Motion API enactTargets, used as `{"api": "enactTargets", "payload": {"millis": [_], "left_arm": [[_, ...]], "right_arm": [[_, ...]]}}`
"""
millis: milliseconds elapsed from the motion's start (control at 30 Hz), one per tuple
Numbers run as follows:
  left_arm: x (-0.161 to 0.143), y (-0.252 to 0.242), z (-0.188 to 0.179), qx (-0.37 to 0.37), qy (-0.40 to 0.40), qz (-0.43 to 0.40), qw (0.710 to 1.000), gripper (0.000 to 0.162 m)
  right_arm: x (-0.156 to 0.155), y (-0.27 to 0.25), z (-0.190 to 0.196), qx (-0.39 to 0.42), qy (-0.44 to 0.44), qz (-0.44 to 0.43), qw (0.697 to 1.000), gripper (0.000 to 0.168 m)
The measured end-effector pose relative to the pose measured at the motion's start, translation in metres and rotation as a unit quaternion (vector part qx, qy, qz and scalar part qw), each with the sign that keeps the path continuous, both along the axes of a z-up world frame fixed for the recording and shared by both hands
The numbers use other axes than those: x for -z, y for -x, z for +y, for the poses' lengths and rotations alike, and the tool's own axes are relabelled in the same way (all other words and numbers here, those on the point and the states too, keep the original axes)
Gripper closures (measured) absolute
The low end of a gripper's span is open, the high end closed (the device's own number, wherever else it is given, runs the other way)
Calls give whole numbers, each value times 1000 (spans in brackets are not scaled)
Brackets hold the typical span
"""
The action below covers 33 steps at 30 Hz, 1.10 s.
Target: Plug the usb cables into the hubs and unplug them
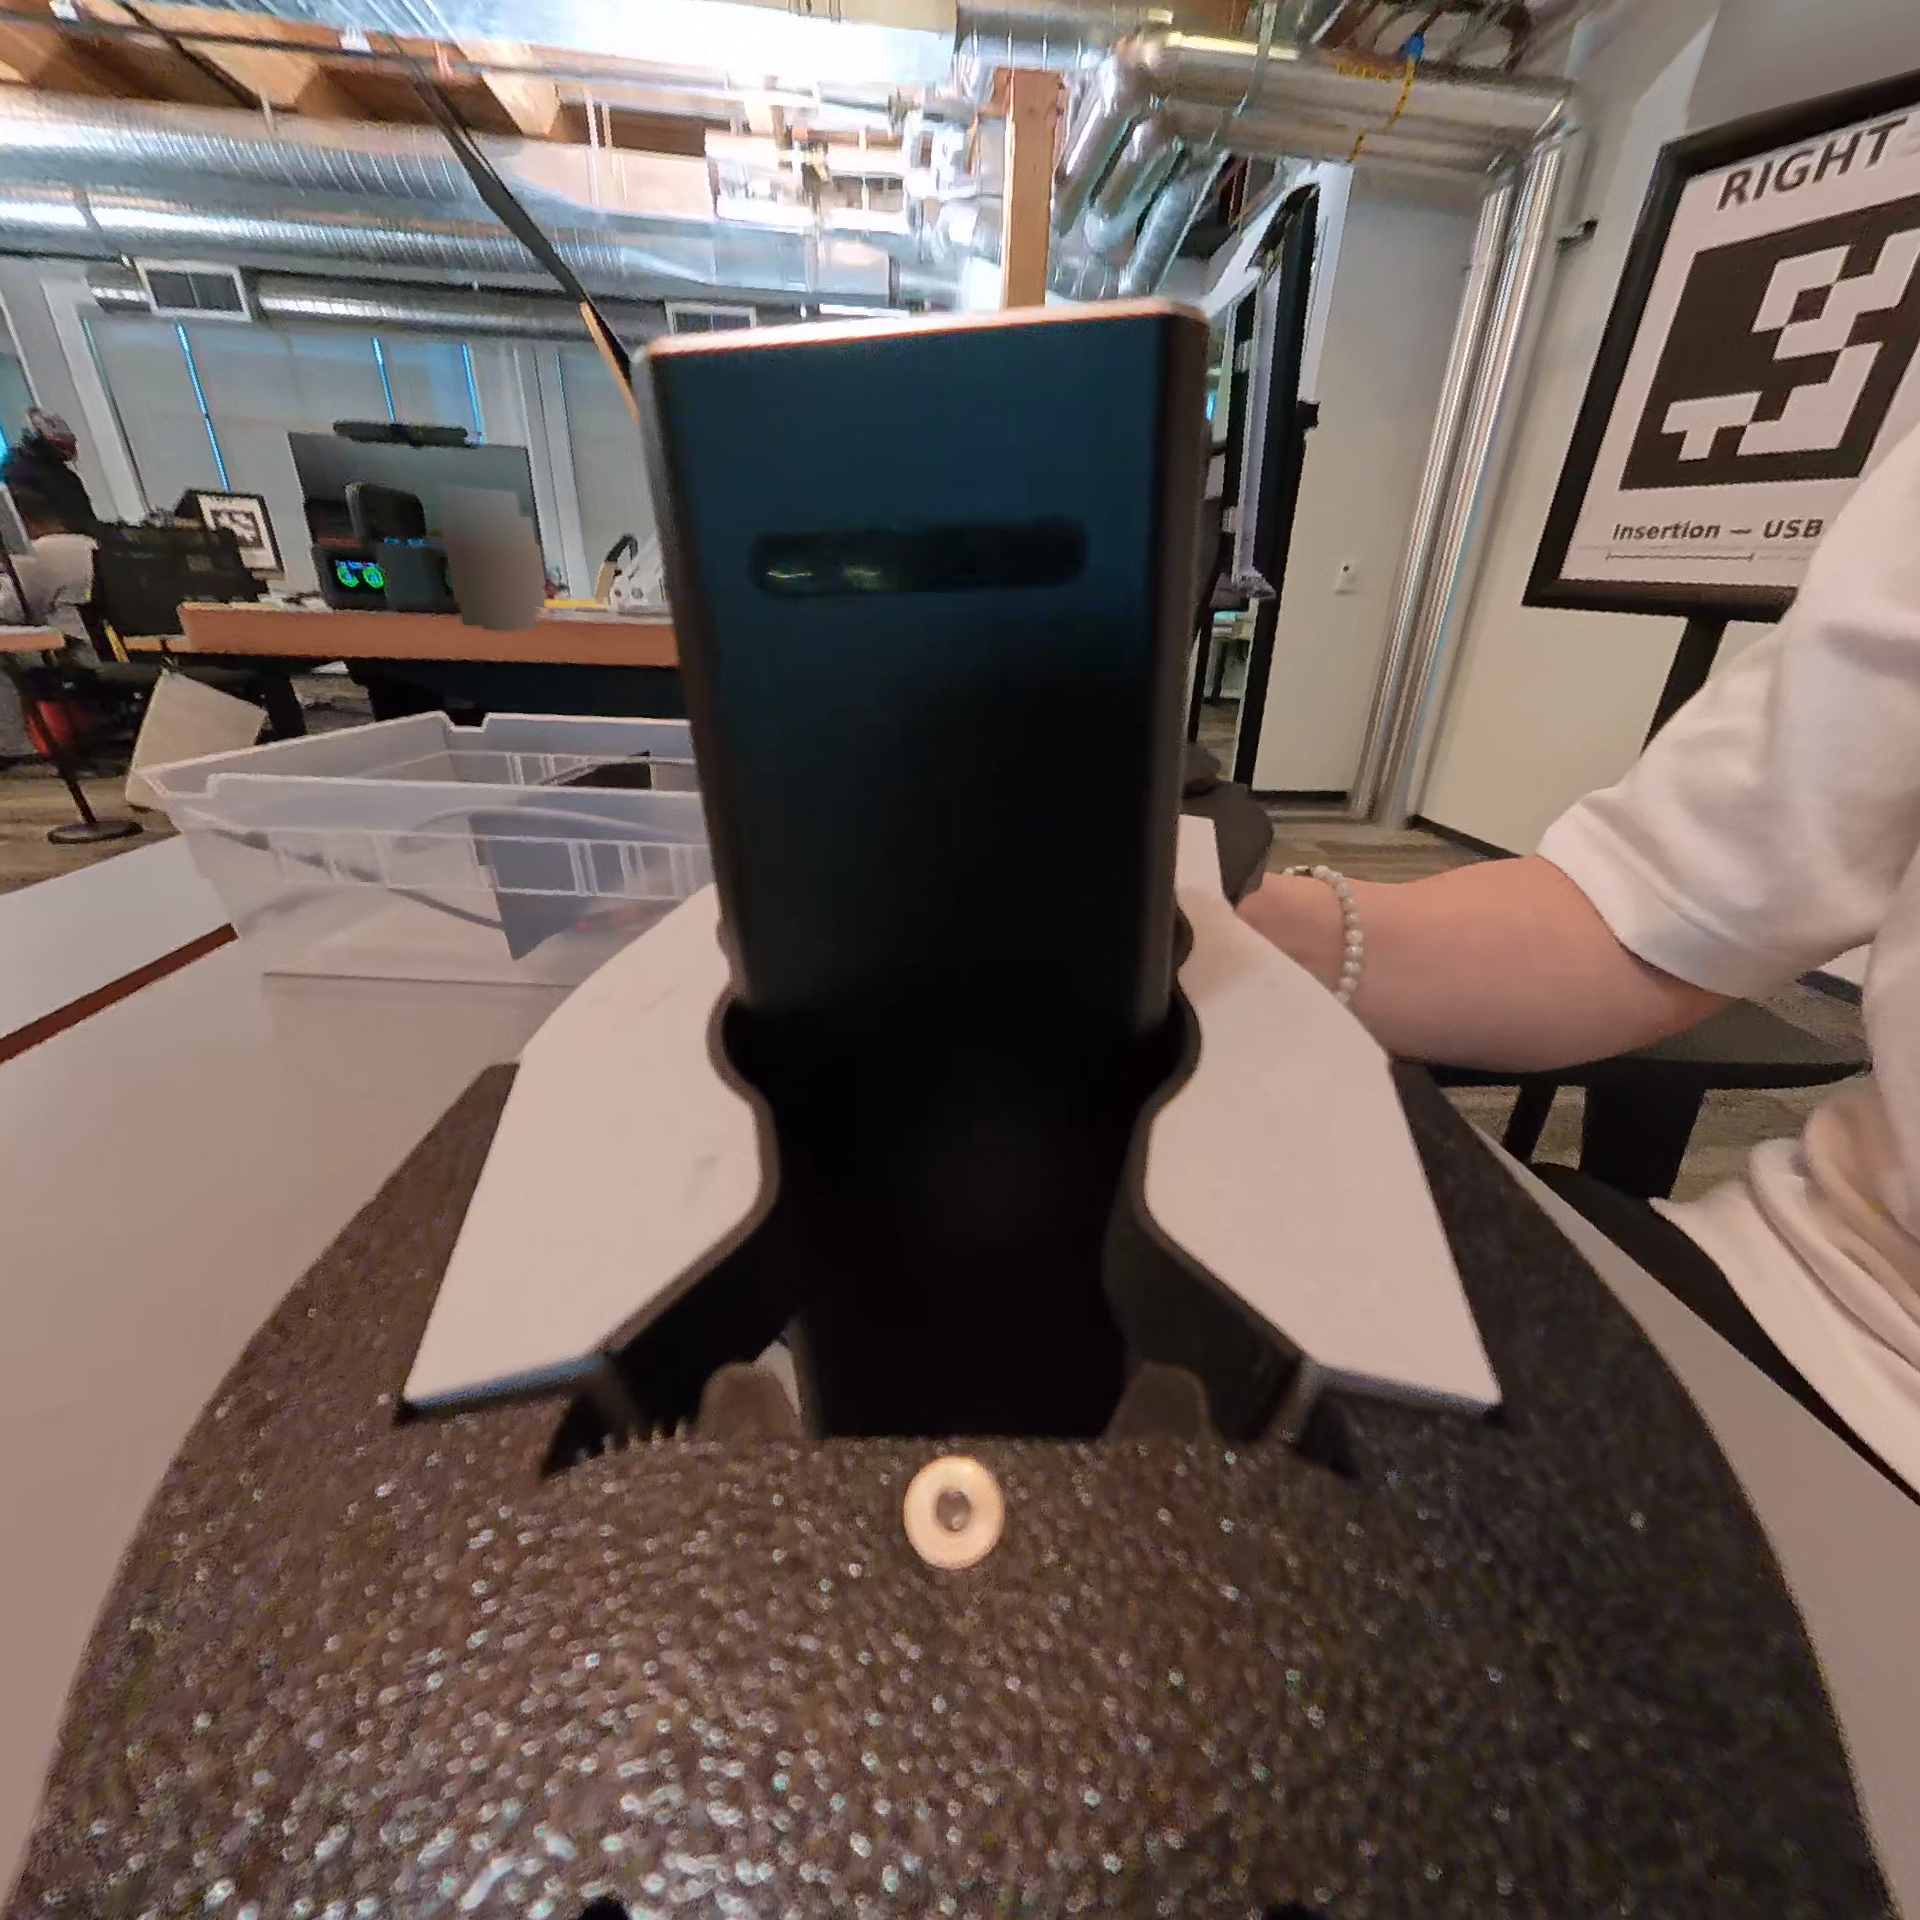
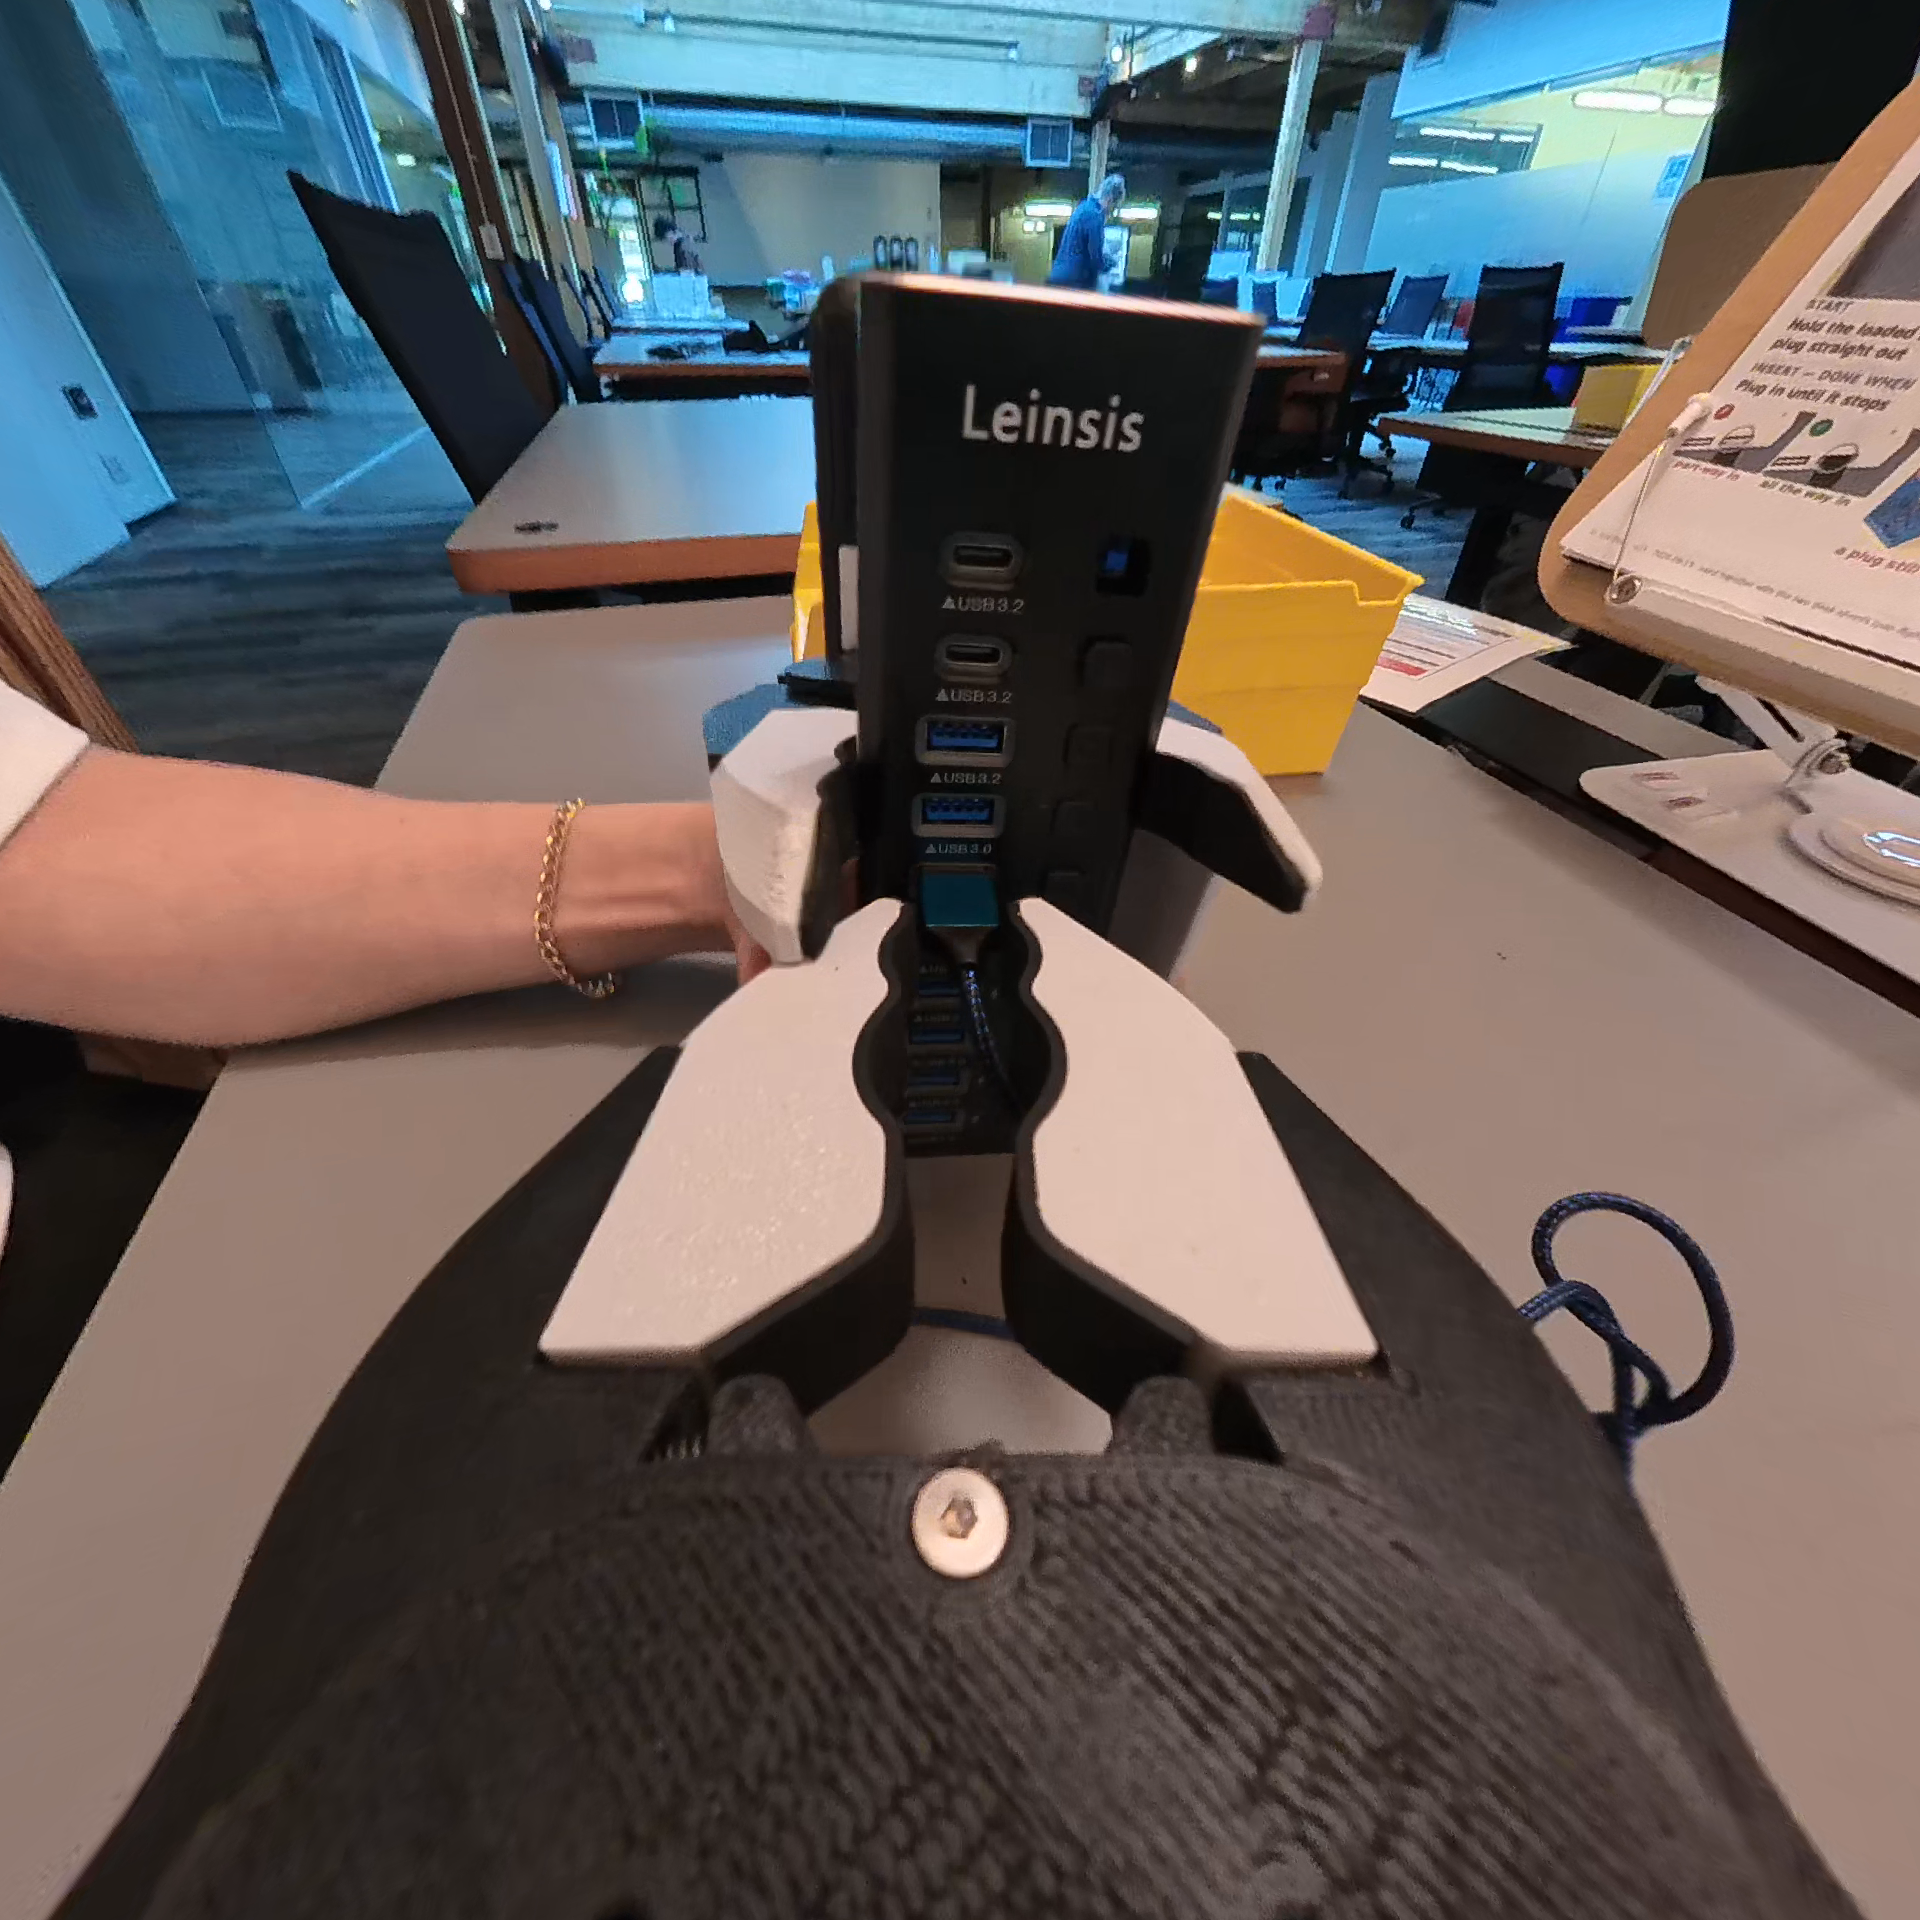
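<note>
A black multi-port USB hub stands upright. My left gripper is shut on its lower body, and the left wrist view shows its plain back. The left gripper's white fingers flank the hub in the right wrist view. A blue USB plug sits in a port about midway down the hub's front. My right gripper is closed on this plug, one fingertip on each side. The plug's blue braided cable runs back between the fingers and loops on the table at the right.
A yellow bin stands behind the hub on the grey table. An instruction board on a stand is at the right. A clear plastic bin sits at the far left. The person's arms reach in. My left and right fingertips are right by each other.
</note>
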<state>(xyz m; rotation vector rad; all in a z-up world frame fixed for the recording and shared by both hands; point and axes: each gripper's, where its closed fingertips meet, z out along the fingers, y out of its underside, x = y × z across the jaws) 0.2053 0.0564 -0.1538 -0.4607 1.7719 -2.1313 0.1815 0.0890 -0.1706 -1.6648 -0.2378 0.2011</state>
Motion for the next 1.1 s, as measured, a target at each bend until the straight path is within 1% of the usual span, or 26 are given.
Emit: {"api": "enactTargets", "payload": {"millis": [233,400,500,700,833,933,1000,1033,1100], "left_arm": [[11,3,-6,15,-41,35,998,89],[18,5,-10,23,-67,37,997,88],[16,6,-11,25,-58,30,998,90],[24,-1,-10,5,-78,44,996,83],[28,-8,-9,-21,-92,48,994,80],[24,-10,-5,-38,-83,36,995,83],[18,-10,0,-38,-61,33,997,89],[18,-10,1,-37,-55,37,997,100],[21,-8,2,-30,-60,37,997,101]], "right_arm": [[9,-1,-7,-9,35,-71,997,153],[12,-1,-12,-26,44,-73,996,153],[10,0,-15,-32,45,-74,996,153],[12,-7,-17,-21,53,-68,996,153],[12,-12,-17,-8,55,-69,996,153],[11,-17,-18,1,53,-66,996,153],[9,-22,-21,10,53,-66,996,153],[9,-21,-23,0,53,-60,997,153],[13,-18,-23,-7,61,-62,996,153]]}}
